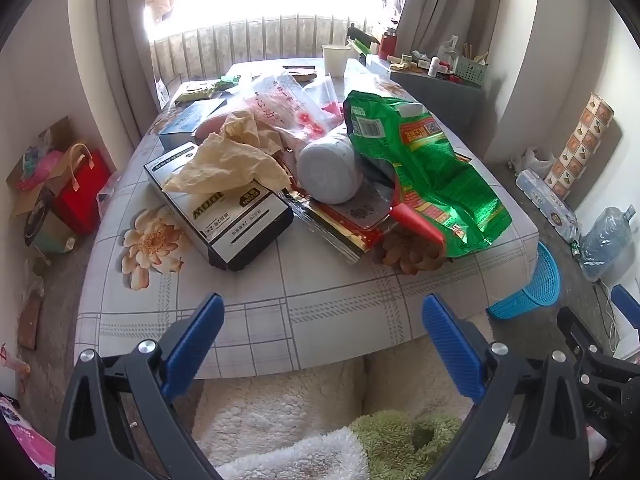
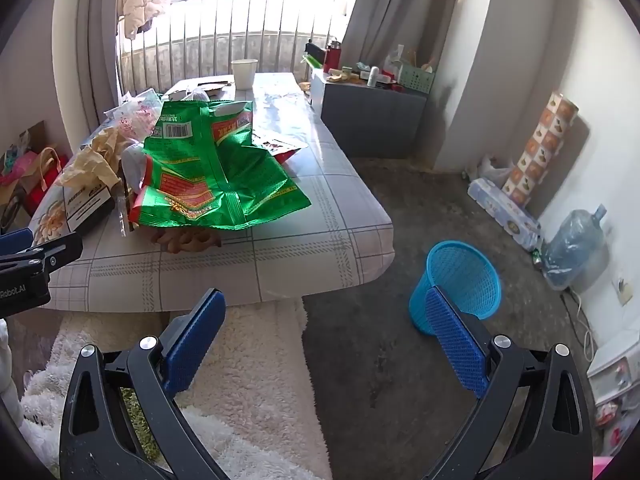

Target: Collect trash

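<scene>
Tools left [image 1: 322, 316] and right [image 2: 325, 312] gape empty before table [image 1: 320, 304]; basket [image 2: 460, 280] apparently empty.

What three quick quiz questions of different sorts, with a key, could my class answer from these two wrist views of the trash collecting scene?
1. True or false: the left hand-held gripper holds the green snack bag.
2. Multiple choice: the blue basket stands A) on the table, B) on the floor beside the table's corner, C) on the white rug.
3. Fill in: crumpled beige paper lies on top of a black and white ____.

Key
1. False; its jaws are open and empty, as are those of the right hand-held gripper.
2. B
3. box
</scene>
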The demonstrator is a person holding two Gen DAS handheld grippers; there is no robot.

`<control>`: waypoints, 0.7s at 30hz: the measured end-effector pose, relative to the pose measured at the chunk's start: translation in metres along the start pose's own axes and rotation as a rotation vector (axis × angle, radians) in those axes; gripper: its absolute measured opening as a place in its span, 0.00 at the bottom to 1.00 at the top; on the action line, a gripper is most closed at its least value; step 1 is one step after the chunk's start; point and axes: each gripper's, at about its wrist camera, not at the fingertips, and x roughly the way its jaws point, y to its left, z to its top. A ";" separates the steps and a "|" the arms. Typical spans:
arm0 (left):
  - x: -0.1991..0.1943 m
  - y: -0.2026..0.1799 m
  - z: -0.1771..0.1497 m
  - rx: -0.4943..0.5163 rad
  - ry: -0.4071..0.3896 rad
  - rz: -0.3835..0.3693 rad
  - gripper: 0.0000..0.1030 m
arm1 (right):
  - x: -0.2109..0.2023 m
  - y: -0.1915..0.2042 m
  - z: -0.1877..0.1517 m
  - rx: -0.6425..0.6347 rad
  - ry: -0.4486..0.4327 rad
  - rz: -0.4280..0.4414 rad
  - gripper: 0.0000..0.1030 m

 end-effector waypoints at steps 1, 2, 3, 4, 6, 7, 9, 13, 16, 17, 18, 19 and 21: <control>0.000 0.000 0.000 -0.001 0.002 -0.002 0.94 | 0.000 0.000 0.000 0.000 0.001 0.000 0.93; 0.000 0.000 0.000 -0.001 0.002 -0.003 0.94 | 0.001 0.000 0.000 0.001 0.002 0.000 0.93; 0.000 0.000 0.000 0.001 0.001 -0.003 0.94 | 0.000 0.000 0.000 0.000 0.001 -0.001 0.93; 0.000 0.000 0.000 0.001 0.004 -0.002 0.94 | -0.001 0.001 0.001 -0.002 0.000 0.000 0.93; -0.001 0.000 0.000 0.002 0.003 -0.001 0.94 | -0.001 0.001 0.001 -0.002 -0.001 -0.001 0.93; -0.001 0.000 -0.001 0.002 0.003 -0.001 0.94 | -0.001 0.001 0.001 -0.003 0.000 -0.001 0.93; -0.002 0.000 -0.002 0.003 0.001 -0.002 0.94 | 0.000 -0.001 0.000 -0.003 0.000 -0.002 0.93; 0.002 0.001 -0.002 0.000 0.010 -0.002 0.94 | 0.002 -0.005 -0.001 0.000 0.002 -0.002 0.93; 0.004 0.004 -0.004 -0.001 0.010 -0.002 0.94 | 0.003 -0.005 0.000 0.005 0.005 -0.001 0.93; 0.004 0.004 -0.003 -0.001 0.013 -0.002 0.94 | 0.004 -0.004 0.000 0.006 0.005 -0.001 0.93; 0.004 0.003 -0.003 -0.001 0.014 -0.002 0.94 | 0.004 -0.004 0.000 0.007 0.005 -0.001 0.93; 0.004 0.004 -0.003 -0.001 0.015 -0.002 0.94 | 0.004 -0.004 -0.001 0.006 0.004 0.000 0.93; 0.003 0.005 -0.006 -0.003 0.016 -0.001 0.94 | 0.004 -0.004 0.000 0.005 0.004 -0.002 0.93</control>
